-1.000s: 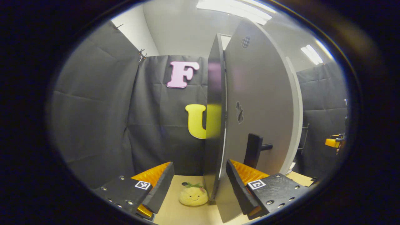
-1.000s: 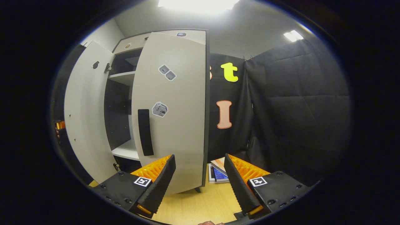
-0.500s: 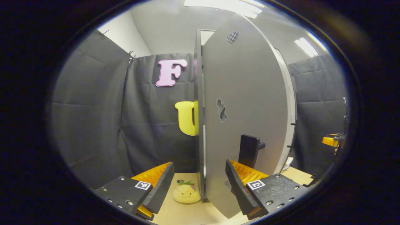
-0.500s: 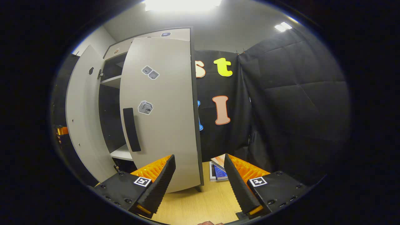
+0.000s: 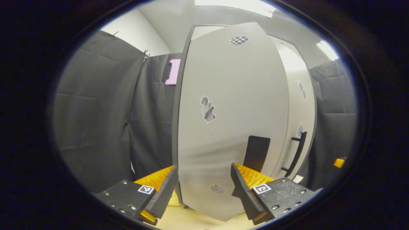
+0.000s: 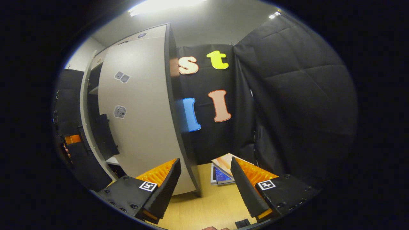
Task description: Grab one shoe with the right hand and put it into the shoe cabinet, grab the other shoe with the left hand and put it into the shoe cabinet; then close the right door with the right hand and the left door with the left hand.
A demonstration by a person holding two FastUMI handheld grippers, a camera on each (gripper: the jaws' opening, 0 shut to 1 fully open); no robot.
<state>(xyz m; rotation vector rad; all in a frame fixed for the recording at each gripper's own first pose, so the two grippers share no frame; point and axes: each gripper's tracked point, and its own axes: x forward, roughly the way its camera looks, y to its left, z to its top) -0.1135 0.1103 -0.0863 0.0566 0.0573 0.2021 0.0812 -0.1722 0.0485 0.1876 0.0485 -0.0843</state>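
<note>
Tall pale-grey left cabinet door (image 5: 230, 127) with flat black handle (image 5: 256, 153), nearly swung to; shoes presumably inside, hidden. Left gripper (image 5: 204, 188), fingers apart and empty, faces the door panel, its right finger tip apparently at the panel, placed to push rather than grasp; matching grey right cabinet door (image 6: 140, 118) stands almost shut; right gripper (image 6: 206, 187), also spread and empty, hangs beside it above the wooden floor (image 6: 204, 207).

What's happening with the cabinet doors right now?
Both grippers open, left gripper, right gripper. Grey left cabinet door almost shut; grey right cabinet door slightly ajar. Nothing blocking either door.
</note>
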